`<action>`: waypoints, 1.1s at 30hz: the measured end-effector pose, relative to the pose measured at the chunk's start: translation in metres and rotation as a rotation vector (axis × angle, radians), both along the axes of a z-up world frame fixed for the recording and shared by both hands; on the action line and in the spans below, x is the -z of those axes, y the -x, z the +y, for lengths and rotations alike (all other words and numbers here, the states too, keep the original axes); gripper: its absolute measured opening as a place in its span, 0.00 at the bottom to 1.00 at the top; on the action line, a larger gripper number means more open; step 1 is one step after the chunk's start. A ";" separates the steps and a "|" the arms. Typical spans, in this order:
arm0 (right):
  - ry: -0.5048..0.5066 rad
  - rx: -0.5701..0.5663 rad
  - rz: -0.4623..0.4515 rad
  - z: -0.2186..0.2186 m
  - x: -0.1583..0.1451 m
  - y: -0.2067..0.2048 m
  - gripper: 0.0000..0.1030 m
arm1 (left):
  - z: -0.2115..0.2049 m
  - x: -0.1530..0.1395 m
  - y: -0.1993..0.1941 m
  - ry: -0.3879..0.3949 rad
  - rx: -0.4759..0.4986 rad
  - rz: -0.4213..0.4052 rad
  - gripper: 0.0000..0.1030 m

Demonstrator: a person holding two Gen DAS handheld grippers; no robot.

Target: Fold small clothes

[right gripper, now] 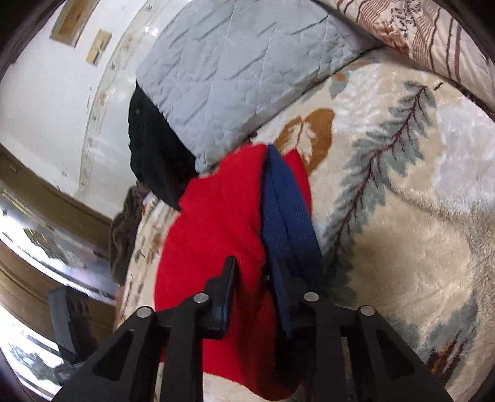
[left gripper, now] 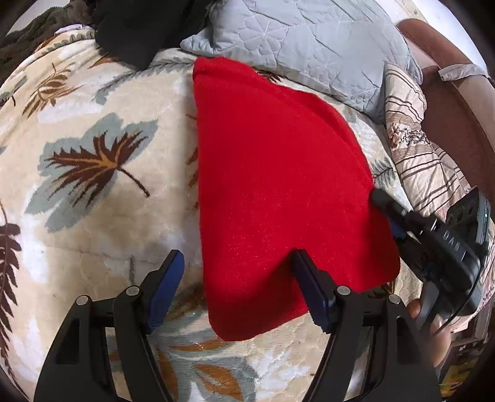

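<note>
1 red cloth [left gripper: 278, 185], centre of left-wrist view. 1 grey quilted pillow [left gripper: 309, 46] at top, 1 striped pillow [left gripper: 417, 154] at right edge, 1 black garment [left gripper: 139, 27] upper left. 1 leaf-print blanket [left gripper: 92, 154] under all. 2 tools: left [left gripper: 238, 263], right [left gripper: 376, 198]. 2 wall pics [right gripper: 77, 31], upper left of right-wrist view.

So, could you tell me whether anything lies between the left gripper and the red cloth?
Nothing visible does. The left gripper hangs open right at the near edge of the red cloth, one finger over it, the other over the leaf-print blanket. The right gripper is at its right edge.
</note>
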State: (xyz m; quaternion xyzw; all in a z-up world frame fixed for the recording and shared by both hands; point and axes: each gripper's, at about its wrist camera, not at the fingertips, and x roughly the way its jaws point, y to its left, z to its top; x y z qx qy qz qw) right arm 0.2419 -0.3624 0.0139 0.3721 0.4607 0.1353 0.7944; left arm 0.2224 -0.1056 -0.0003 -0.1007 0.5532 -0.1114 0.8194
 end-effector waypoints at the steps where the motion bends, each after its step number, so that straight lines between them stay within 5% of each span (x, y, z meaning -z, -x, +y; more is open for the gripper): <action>1: -0.014 0.016 -0.009 -0.002 -0.001 -0.001 0.35 | 0.002 -0.004 -0.002 0.020 0.001 -0.006 0.70; 6: -0.140 0.088 -0.033 -0.007 -0.001 -0.020 0.50 | 0.021 -0.016 -0.036 0.117 -0.033 -0.001 0.70; 12: -0.065 0.007 0.099 0.012 0.017 -0.082 0.49 | 0.028 -0.006 -0.094 0.166 -0.077 0.076 0.70; 14: -0.036 -0.023 0.069 0.017 0.008 -0.094 0.13 | 0.025 -0.004 -0.105 0.176 -0.082 0.079 0.70; 18: 0.118 -0.046 -0.091 0.024 -0.026 -0.096 0.13 | 0.018 0.012 -0.117 0.166 -0.106 0.080 0.73; 21: 0.276 -0.081 0.073 0.034 0.014 -0.109 0.13 | 0.019 0.033 -0.125 0.207 -0.129 0.153 0.75; 25: 0.176 -0.035 0.036 0.020 0.002 -0.094 0.24 | 0.034 0.012 -0.109 0.235 -0.133 0.120 0.72; 30: 0.116 -0.143 -0.165 0.026 -0.041 -0.042 0.29 | 0.036 -0.011 -0.059 0.205 -0.080 0.003 0.72; 33: 0.236 -0.176 -0.136 0.041 -0.025 -0.029 0.23 | 0.020 0.008 -0.043 0.109 -0.060 0.002 0.77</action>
